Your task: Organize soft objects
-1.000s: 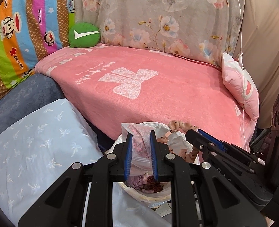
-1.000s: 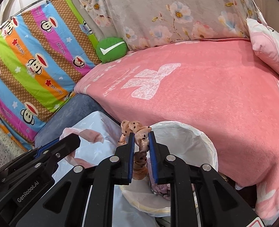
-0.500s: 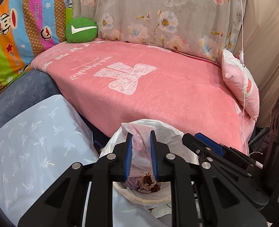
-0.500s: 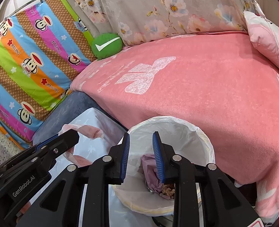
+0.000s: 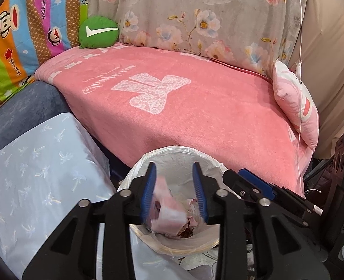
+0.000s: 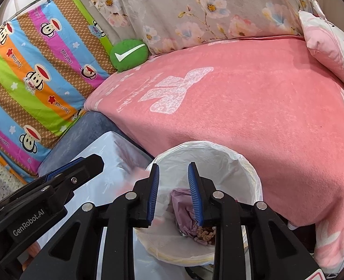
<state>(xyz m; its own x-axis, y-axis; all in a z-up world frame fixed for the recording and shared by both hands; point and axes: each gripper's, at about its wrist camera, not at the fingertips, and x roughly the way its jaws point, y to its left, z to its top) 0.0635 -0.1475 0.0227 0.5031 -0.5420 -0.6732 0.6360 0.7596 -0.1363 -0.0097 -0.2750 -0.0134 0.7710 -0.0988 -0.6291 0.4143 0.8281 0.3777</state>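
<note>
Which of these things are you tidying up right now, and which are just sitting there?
Part of the job:
pink cloth, dropping from the just-opened left gripper
white-lined bin
right gripper, open over it

Just lying about:
green cushion
pink blanket
pink pillow
striped monkey quilt

A pink blanket covers the bed; far left sits a green cushion, right a pink pillow.

Bin before the bed — cushion behind
</note>
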